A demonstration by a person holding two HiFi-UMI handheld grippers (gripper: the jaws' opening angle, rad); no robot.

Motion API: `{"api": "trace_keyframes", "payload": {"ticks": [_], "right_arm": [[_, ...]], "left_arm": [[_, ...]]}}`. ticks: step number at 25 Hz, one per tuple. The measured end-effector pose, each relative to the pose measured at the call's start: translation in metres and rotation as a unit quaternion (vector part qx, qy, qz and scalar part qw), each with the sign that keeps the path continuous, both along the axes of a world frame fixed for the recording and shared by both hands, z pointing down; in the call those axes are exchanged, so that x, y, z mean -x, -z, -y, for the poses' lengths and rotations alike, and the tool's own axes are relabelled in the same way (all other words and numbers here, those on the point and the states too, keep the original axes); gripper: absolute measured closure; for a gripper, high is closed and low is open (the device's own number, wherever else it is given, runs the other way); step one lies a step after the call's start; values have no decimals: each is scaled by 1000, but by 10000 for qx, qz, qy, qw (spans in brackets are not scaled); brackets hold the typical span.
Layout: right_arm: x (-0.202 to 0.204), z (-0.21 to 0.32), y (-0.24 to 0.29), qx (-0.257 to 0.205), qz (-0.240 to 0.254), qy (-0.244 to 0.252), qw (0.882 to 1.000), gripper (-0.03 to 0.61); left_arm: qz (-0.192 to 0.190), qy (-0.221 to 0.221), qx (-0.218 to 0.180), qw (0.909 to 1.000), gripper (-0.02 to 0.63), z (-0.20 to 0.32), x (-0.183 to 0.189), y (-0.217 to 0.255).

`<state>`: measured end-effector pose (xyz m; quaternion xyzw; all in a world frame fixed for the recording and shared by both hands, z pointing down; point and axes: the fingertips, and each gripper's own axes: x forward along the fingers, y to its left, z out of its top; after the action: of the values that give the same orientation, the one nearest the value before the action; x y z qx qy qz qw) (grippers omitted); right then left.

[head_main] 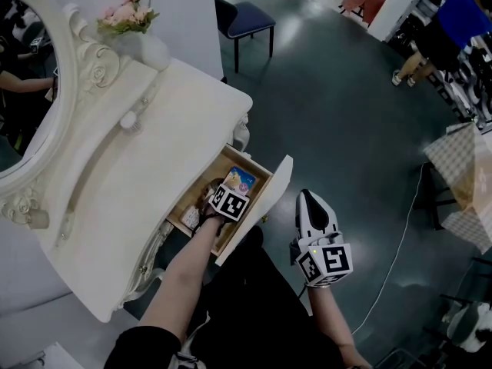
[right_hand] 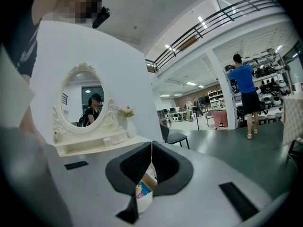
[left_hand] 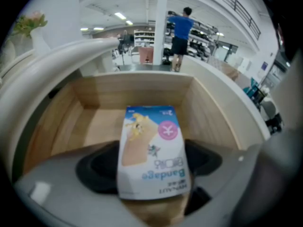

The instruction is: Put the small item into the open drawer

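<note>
The small item is a blue-and-white bandage box [left_hand: 151, 150]. My left gripper [left_hand: 151, 167] is shut on it, one dark pad on each side, and holds it inside the open wooden drawer [left_hand: 142, 86]. From the head view the box [head_main: 241, 181] lies toward the drawer's far end, just past the left gripper [head_main: 234, 189], with the drawer's white front panel [head_main: 275, 184] to its right. My right gripper [head_main: 314, 206] hangs over the floor to the right of the drawer. Its jaws are shut with nothing between them [right_hand: 150, 167].
The drawer belongs to a white dressing table [head_main: 161, 121] with an oval mirror [head_main: 23, 106] and a vase of pink flowers [head_main: 129, 18]. Other small things lie at the drawer's near end [head_main: 192, 215]. A dark chair [head_main: 246, 18] stands behind. A person in blue [head_main: 461, 14] is far off.
</note>
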<state>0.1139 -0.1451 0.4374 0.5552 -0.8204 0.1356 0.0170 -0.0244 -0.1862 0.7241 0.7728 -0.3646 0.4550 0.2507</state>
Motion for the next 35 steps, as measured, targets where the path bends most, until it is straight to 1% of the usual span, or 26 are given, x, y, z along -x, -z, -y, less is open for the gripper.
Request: {"api": "trace_keyframes", "payload": {"ticks": [3,10,14,16,20,22,24,26,28,31,35], "right_arm": [[0,-1,-1,-7,4,-10,10000,574],[-3,-4,-1,18,-7,-41,10000,574],[-2,-5,-2,34,-27,-29,10000,574],[-2,-5,-3,34,0,-17,10000,574],[-1,-8,-3,40,12,10,10000,574],[3,-7,-1,13,25,47,10000,574],[6,-5,1,-30,35,84,10000,574],[8,-4,3,-60,56,105,9999,574],[10,-4,5,-84,88,115,9999,574],[14,-4,8,-146,115,146,9997,574],[18,-5,14,-235,123,185,9995,574]], "left_arm": [[33,-58,63,10000,175,-2,-1,-4],[-25,-13,109,9999,173,-3,-1,-7],[-141,214,106,9996,171,-3,0,-5],[-208,280,78,9994,172,-2,0,0],[-303,251,-105,9992,172,0,-3,13],[-389,343,-285,9982,173,5,0,27],[-555,483,-505,9960,182,12,2,48],[-795,616,-793,9918,228,19,2,75],[-1030,695,-1144,9856,273,25,0,105],[-1276,757,-1659,9749,319,32,1,147],[-1523,873,-2265,9581,362,35,8,199]]}}
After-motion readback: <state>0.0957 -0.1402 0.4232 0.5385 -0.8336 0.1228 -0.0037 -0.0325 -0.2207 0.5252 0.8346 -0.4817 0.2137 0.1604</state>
